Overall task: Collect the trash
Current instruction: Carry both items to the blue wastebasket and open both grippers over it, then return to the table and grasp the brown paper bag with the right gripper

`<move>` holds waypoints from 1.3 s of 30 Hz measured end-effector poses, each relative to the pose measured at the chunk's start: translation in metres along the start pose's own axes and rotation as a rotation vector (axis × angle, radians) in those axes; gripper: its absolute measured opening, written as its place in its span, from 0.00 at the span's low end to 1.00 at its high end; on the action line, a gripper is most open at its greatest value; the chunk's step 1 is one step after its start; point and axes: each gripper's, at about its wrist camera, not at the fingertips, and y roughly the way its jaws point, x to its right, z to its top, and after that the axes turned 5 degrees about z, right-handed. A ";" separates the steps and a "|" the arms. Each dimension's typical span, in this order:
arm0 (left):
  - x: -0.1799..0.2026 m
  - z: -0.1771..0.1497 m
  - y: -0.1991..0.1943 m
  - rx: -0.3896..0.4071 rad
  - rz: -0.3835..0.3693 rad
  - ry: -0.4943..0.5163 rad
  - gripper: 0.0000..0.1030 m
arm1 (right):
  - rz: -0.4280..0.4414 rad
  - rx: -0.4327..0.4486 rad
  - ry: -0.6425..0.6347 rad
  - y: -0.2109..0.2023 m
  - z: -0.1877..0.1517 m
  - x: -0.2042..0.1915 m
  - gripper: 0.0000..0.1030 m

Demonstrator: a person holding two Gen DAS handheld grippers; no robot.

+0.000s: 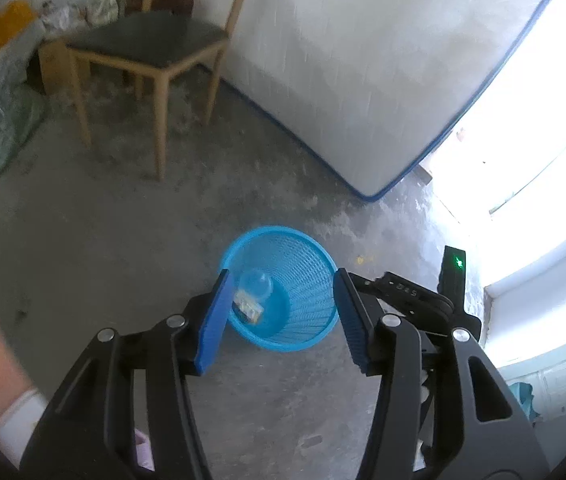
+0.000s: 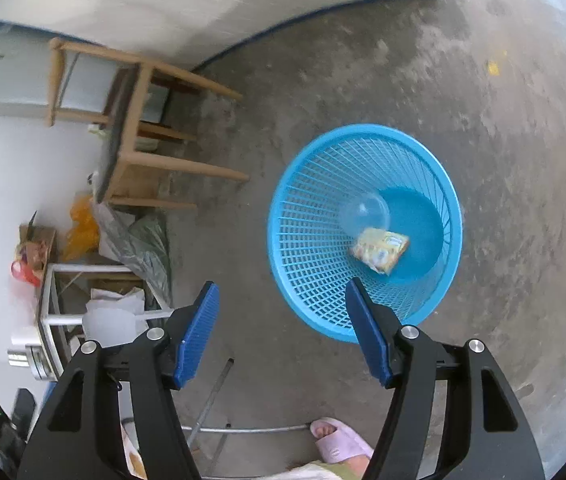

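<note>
A yellow wrapper (image 2: 380, 249) and clear cup (image 2: 366, 211) lie in the blue basket (image 2: 307, 240), below both empty, parted tongs: left (image 1: 279, 320), right (image 2: 281, 334).

Both wrist views look steeply down, sharing the blue basket (image 1: 283, 292) nearby.

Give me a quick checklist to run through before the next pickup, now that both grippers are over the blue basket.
1. Left gripper empty, jaws apart: ok.
2. Right gripper empty, jaws apart: ok.
3. Blue basket upright on the floor: ok.
4. Yellow wrapper and clear plastic piece inside the basket: ok.
5. Trash left on the floor: a small yellow scrap lies beyond the basket: not ok.
6. Path clear of the person's slippered foot: cannot tell.
</note>
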 end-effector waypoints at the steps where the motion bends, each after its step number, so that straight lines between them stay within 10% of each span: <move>1: -0.005 -0.004 -0.022 0.028 -0.007 0.000 0.50 | 0.019 0.005 -0.023 -0.008 -0.006 -0.006 0.62; 19: -0.108 -0.161 -0.251 0.260 0.273 -0.127 0.67 | 0.272 -0.126 -0.351 -0.104 -0.161 -0.125 0.64; 39: -0.296 -0.254 -0.383 0.444 0.374 -0.516 0.70 | 0.298 -0.349 -0.958 0.003 -0.348 -0.356 0.80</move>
